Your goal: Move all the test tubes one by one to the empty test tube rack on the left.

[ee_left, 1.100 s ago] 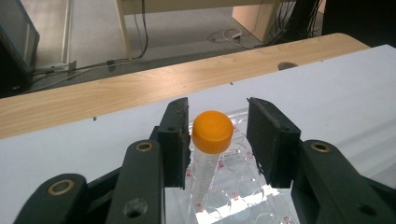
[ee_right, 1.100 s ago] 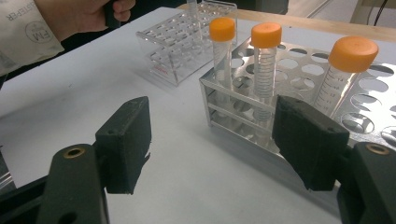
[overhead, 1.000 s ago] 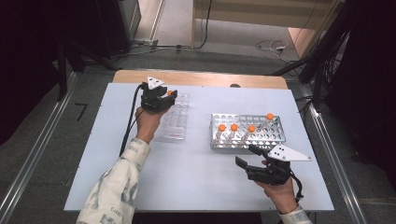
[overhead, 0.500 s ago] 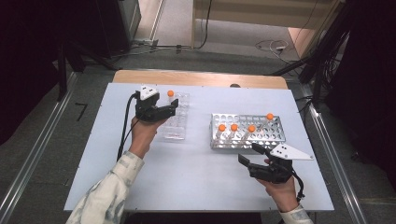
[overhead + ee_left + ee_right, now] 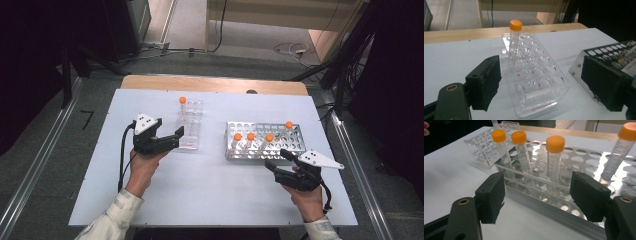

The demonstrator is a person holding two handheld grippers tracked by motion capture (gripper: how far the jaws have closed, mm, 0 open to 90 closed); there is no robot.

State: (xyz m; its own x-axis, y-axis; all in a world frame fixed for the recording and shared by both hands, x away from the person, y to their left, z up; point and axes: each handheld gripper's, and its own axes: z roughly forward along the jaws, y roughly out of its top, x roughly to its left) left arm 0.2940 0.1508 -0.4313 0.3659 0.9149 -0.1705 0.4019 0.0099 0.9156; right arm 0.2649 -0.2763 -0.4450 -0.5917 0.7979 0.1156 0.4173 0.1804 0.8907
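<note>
Your left claw (image 5: pixel 172 138) has just been opening, nothing between its jaws, and the orange-capped tube (image 5: pixel 515 37) stands upright at the clear rack's (image 5: pixel 536 75) far end, beyond that claw. Retreat straight, without nudging the rack (it looks light). Your right claw (image 5: pixel 537 197) gapes, released, before the metal rack's (image 5: pixel 564 213) tubes.

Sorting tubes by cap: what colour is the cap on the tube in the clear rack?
Orange cap, clearest in the left gripper view.

Grey floor (image 5: pixel 45 150), dark surroundings
</note>
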